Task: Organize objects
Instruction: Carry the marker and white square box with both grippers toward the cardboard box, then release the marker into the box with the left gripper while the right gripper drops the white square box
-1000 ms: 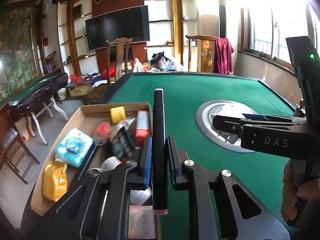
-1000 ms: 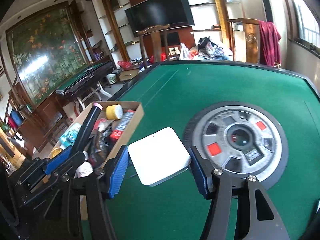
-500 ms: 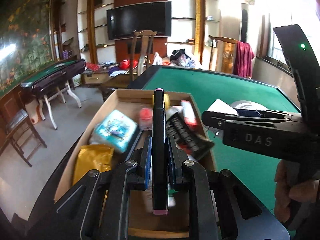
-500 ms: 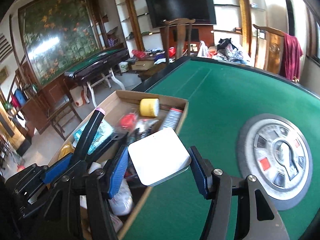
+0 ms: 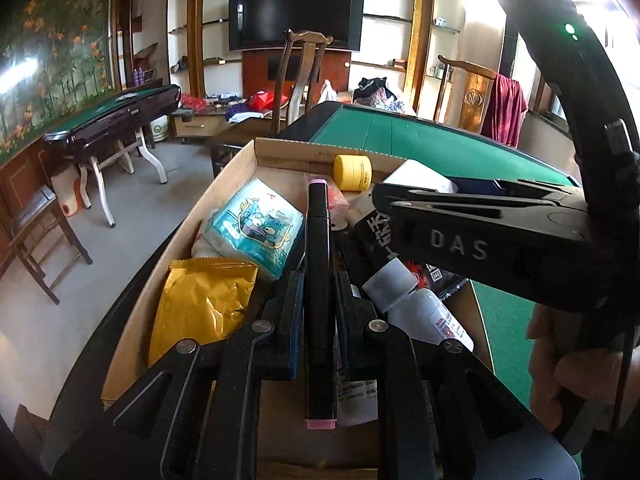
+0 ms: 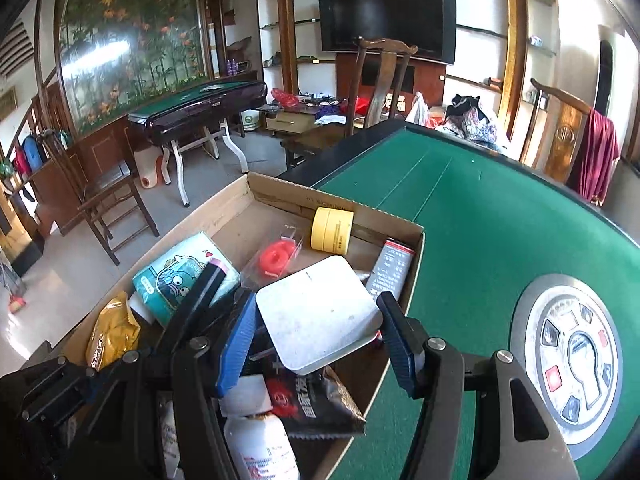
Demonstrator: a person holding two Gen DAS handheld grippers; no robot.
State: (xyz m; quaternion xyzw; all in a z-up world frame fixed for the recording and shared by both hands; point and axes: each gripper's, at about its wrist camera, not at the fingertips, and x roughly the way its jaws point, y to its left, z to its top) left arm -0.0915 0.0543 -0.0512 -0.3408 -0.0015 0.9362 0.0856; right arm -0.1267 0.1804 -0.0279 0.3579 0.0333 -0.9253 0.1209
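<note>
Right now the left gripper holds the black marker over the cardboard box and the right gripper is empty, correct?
Not quite. The right gripper is not empty: the right wrist view shows its jaws closed on a white square box. The left gripper does hold the black marker over the cardboard box.

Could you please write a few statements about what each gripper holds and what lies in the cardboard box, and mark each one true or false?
1. The left gripper is shut on a black marker with pink ends. True.
2. The right gripper is empty. False: a white square box sits between its pads.
3. Both grippers are over the cardboard box. True.
4. The yellow round container stands on the green table. False: it lies inside the cardboard box, by its far wall.
5. A gold foil packet lies in the cardboard box. True.
</note>
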